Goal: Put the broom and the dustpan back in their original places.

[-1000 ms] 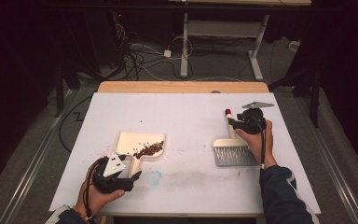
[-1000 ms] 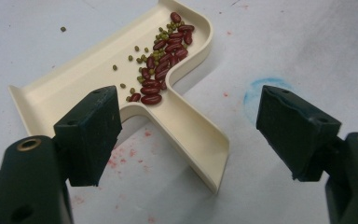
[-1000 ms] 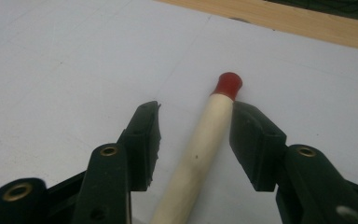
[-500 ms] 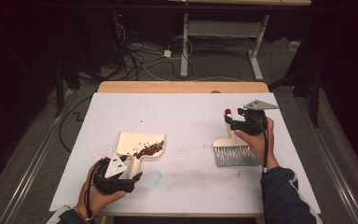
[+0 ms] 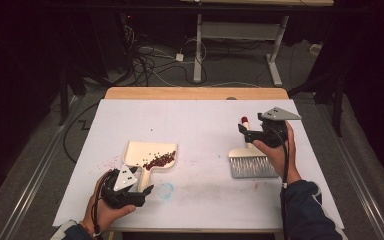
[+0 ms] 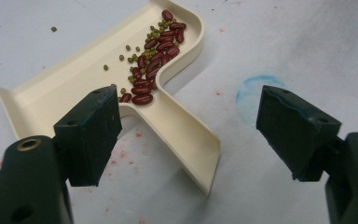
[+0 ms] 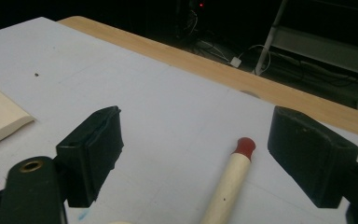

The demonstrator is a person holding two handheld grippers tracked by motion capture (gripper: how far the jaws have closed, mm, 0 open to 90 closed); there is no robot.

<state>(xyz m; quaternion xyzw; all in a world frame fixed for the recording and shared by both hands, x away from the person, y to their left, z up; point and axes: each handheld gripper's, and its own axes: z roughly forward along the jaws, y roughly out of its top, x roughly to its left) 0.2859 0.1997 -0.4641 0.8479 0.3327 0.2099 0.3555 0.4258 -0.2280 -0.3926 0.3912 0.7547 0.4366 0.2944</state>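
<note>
We note the right gripper [image 5: 244,131] raised above the brush handle [image 5: 245,131] toward the table's right edge, held roughly level in the right hand [image 5: 275,150], forearm coming up from the near right corner. Its jaws have just been opening and now stand released, wide apart; in the right gripper view the handle [image 7: 228,184] lies between them, touched by neither pad (cream shaft, red tip). The brush [image 5: 251,161] lies flat on the white table cover [image 5: 200,120], grey bristles toward the near edge.

The left gripper [image 5: 147,192] sits low near the near left corner, jaws likewise released, straddling the dustpan handle [image 6: 186,140] without contact. The cream dustpan [image 5: 150,156] rests left of centre, holding red kidney beans [image 6: 156,51] and small green beans [image 6: 154,31] heaped along one wall.
</note>
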